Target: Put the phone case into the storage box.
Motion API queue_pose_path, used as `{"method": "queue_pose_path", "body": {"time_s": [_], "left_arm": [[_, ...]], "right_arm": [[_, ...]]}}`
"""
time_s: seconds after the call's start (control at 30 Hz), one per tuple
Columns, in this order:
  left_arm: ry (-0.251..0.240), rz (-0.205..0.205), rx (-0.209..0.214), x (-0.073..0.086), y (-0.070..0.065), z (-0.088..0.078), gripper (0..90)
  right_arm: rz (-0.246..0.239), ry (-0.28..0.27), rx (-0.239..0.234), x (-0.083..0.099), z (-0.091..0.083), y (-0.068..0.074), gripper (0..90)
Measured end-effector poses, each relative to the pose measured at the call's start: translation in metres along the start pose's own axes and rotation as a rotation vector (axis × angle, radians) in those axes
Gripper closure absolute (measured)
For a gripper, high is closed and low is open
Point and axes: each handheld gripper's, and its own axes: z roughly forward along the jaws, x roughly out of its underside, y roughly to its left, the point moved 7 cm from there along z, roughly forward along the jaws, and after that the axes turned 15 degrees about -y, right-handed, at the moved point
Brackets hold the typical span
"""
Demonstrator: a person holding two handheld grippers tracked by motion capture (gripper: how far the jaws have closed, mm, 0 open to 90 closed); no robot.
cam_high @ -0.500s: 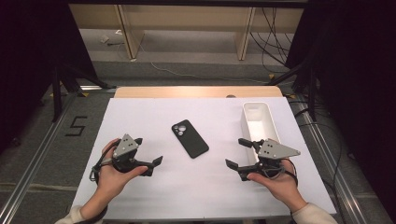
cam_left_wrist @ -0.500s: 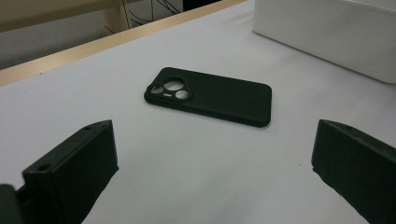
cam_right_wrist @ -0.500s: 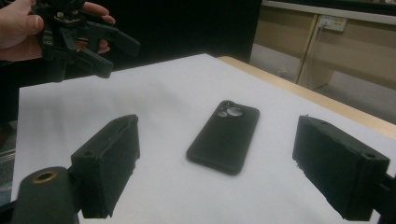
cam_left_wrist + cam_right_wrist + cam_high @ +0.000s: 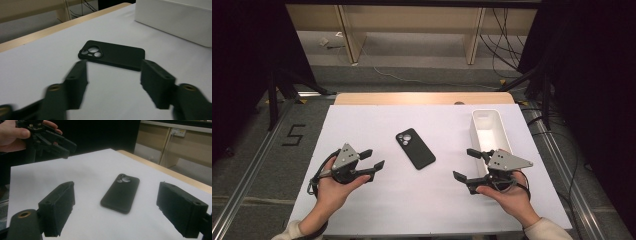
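A black phone lies face down in the middle of the white table, its camera end toward the far side. My left gripper rests in a hand at the left front, open and empty, pointing toward the phone. The left gripper view has the phone lying just beyond the spread jaws of the left gripper. My right gripper is held at the right front, jaws wide and empty. Seen between the jaws of the right gripper, the phone lies farther off.
A long white open box stands at the table's right side, just beyond the right hand; its wall rises behind the phone. A wooden strip edges the far side. The other hand's gripper shows at upper left.
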Motion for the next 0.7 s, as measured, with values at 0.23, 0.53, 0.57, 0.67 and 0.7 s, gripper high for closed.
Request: {"method": "queue_pose_path", "body": {"time_s": [0.23, 0.53, 0.57, 0.67, 0.7], "left_arm": [[0.058, -0.014, -0.025, 0.002, 0.0, 0.01, 89.8], [0.113, -0.022, 0.007, 0.002, -0.013, 0.045, 89.9], [0.113, -0.022, 0.007, 0.002, -0.013, 0.045, 89.9], [0.135, -0.017, 0.018, 0.003, -0.016, 0.065, 90.0], [0.136, -0.02, 0.02, 0.003, -0.017, 0.07, 90.0]], "right_arm": [[0.004, 0.006, -0.001, 0.001, 0.001, 0.0, 16.4], [0.007, 0.008, -0.003, 0.003, 0.003, 0.001, 16.6], [0.007, 0.008, -0.003, 0.003, 0.003, 0.001, 16.6], [0.01, 0.012, -0.003, 0.004, 0.003, 0.001, 16.8], [0.012, 0.011, -0.004, 0.004, 0.003, 0.002, 16.9]]}}
